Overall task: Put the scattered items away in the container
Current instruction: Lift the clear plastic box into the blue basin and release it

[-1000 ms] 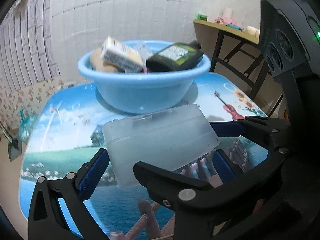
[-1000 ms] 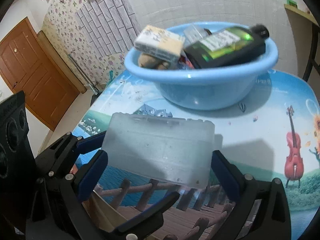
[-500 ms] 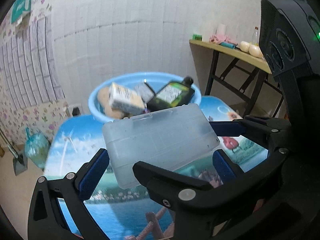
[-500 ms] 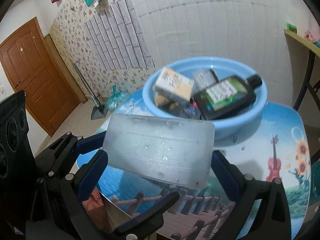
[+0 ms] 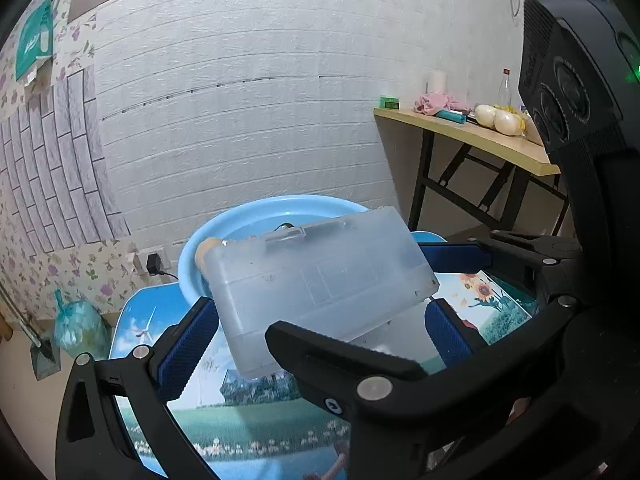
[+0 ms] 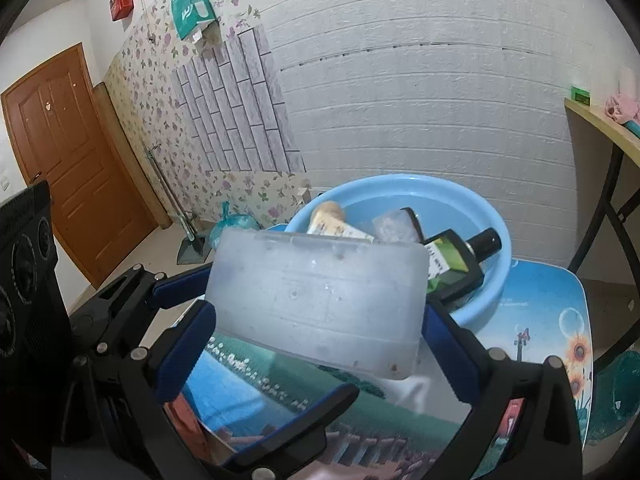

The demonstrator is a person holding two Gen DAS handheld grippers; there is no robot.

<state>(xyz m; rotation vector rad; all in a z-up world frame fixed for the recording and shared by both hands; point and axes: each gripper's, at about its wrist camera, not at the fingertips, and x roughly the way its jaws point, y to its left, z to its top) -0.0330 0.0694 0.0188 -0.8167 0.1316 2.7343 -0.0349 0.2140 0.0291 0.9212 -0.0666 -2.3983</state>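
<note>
Above the basin (image 6: 496, 236), both grippers (left (image 5: 320, 320), right (image 6: 316, 328)) apparently clamp the translucent box (image 6: 316, 300).

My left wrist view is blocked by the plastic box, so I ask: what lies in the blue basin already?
Observer: A dark bottle with a green label lies in the right of the basin.
Operator: Is anything on the left side?
Observer: Yes, a beige carton lies there, just behind the plastic box.
Operator: Does the right gripper hold the box at both ends?
Observer: Yes, the right gripper has a blue pad against each end.
</note>
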